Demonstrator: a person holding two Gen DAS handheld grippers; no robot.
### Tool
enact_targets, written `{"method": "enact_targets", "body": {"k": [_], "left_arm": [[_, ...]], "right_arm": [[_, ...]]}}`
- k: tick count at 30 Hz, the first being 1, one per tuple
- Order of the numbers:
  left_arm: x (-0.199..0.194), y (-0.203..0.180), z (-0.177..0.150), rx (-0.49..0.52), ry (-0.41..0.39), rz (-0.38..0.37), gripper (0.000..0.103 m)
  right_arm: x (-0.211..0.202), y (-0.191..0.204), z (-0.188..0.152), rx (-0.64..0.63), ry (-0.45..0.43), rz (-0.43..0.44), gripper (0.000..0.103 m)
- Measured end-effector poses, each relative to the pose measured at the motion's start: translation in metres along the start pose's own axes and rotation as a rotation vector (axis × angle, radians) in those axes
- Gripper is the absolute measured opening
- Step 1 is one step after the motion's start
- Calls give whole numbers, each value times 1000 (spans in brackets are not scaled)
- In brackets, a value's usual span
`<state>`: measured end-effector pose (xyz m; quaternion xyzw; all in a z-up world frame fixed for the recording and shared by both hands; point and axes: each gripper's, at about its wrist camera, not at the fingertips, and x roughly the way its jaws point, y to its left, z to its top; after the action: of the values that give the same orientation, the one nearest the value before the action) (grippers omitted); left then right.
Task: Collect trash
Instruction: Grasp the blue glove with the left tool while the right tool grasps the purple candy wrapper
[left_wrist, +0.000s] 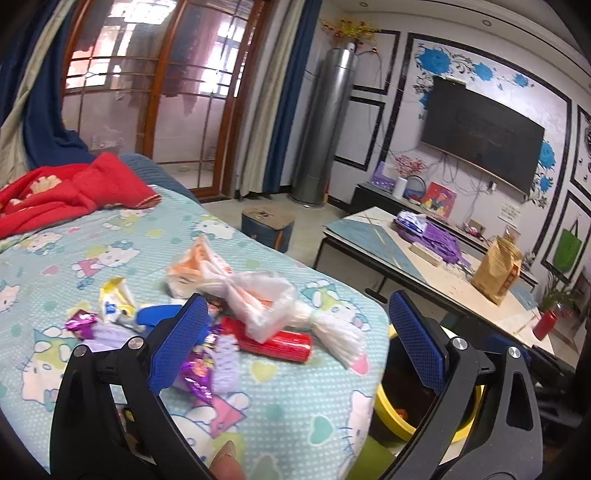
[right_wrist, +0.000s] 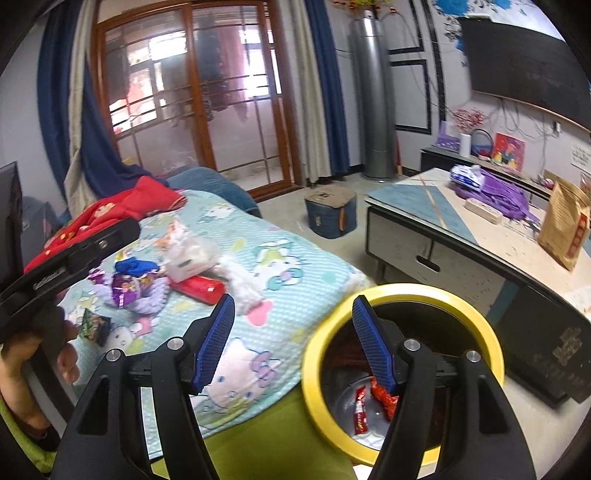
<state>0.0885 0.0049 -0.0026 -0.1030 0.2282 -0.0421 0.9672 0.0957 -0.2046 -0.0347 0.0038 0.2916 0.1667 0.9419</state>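
A heap of trash lies on the cartoon-print bedsheet (left_wrist: 110, 240): a red wrapper (left_wrist: 273, 341), a crumpled clear plastic bag (left_wrist: 258, 295), a white tassel of tissue (left_wrist: 340, 332) and purple candy wrappers (left_wrist: 79, 323). My left gripper (left_wrist: 297, 297) hovers open just short of the heap, nothing between its pads. The yellow-rimmed bin (right_wrist: 406, 291) stands by the bed's edge with red wrappers (right_wrist: 360, 410) at its bottom. My right gripper (right_wrist: 293, 301) is open and empty, one finger over the bin's rim, the other over the sheet. The same red wrapper (right_wrist: 199, 288) lies ahead on its left.
A red blanket (left_wrist: 66, 192) lies at the far end of the bed. A low coffee table (left_wrist: 443, 280) on the right carries a brown paper bag (left_wrist: 496, 269) and purple cloth (left_wrist: 439, 243). A blue stool (left_wrist: 266, 229) stands on the floor. A hand (right_wrist: 22, 365) holds the left gripper's body.
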Motion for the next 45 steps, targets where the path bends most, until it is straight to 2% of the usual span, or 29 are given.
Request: {"method": "enact_targets", "body": {"k": [10,15,18,22,28,37,39,45], "left_arm": [[-3,43,10,-71,14,76,90],[2,78,13,-143,80,87,90],[5,96,13,-184,116,81,81],[13,122,11,-279,174,22,66],[21,137,7,-344,216,-24,47],[35,140,3,-386,266,-71,46],[37,142,1,-397,274,-83,40],[41,146,0,-415,287,-103,29]], "right_arm": [[13,57,-2,-103,22,121,65],[22,82,-4,-140,31,170,65],[27,93,-5,-163,35,190,65],[37,109,-6,-202,47,229,65],[52,132,-9,-252,66,271,65],[78,162,-8,-328,78,307,64],[83,166,-9,-339,80,305,63],[97,170,-6,-350,86,301,50]]}}
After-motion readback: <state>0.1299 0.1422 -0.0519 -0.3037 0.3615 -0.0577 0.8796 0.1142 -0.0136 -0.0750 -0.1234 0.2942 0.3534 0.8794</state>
